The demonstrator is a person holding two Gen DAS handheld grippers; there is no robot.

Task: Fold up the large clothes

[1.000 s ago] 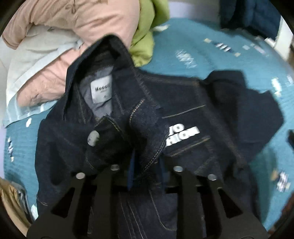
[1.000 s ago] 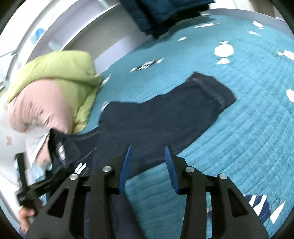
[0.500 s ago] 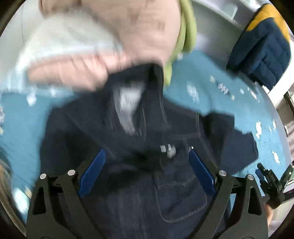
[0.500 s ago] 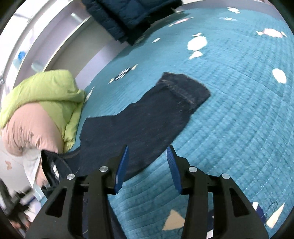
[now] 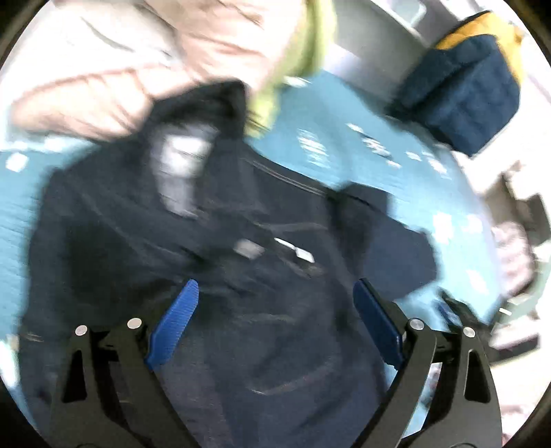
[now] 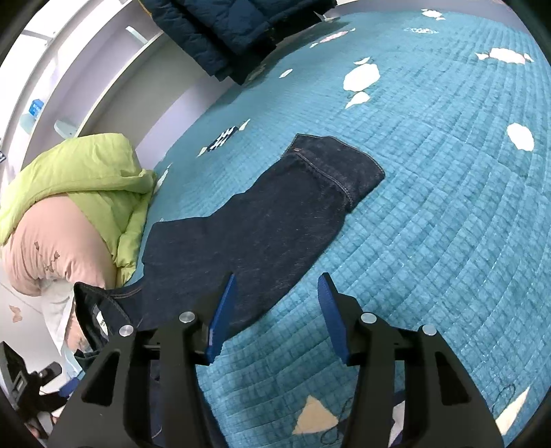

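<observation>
A dark denim jacket lies spread on the teal bedspread, collar and white label toward the pile of clothes. My left gripper hovers over the jacket's front, open wide, with nothing between its blue pads; this view is blurred. In the right wrist view one sleeve stretches flat to its cuff. My right gripper hangs over the sleeve's near edge and the bedspread. Its jaws are opening, about half apart, and hold nothing.
A pink padded coat and a lime-green one are heaped by the collar. A navy quilted jacket lies at the far edge of the bed, by white shelves. The bedspread right of the sleeve is bare.
The left gripper let go of the jacket front, opened wide and lifted back with a roll. The right gripper's jaws widened a little and it shifted slightly over the sleeve.
</observation>
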